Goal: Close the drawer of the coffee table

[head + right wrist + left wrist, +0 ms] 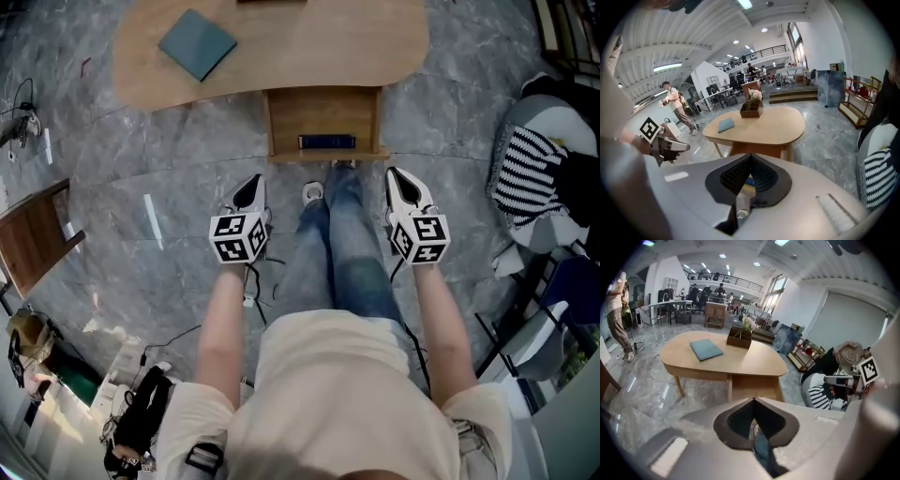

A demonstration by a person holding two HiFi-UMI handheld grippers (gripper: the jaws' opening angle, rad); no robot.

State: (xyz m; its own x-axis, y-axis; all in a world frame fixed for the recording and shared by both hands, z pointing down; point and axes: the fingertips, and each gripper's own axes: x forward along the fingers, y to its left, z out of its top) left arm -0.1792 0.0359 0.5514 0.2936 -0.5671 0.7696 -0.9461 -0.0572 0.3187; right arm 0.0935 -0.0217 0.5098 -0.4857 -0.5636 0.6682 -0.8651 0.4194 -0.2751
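Note:
The light wood coffee table (281, 47) stands ahead of me, its drawer (323, 117) pulled out toward my feet with a dark blue item (326, 142) lying inside. My left gripper (251, 187) hangs shut, short of the drawer and to its left. My right gripper (401, 180) is also shut, just right of the drawer's front corner, and neither touches it. The left gripper view shows the closed left gripper (753, 401) below the table (726, 357) and the drawer front (754, 387). In the right gripper view the right gripper (750, 157) is shut beneath the table (759, 124).
A teal book (197, 42) lies on the tabletop, and a wooden box with flowers (740, 337) stands at its far side. My legs (342, 244) are right before the drawer. A striped cushion on a seat (534, 169) is at right, dark wooden furniture (33, 234) at left.

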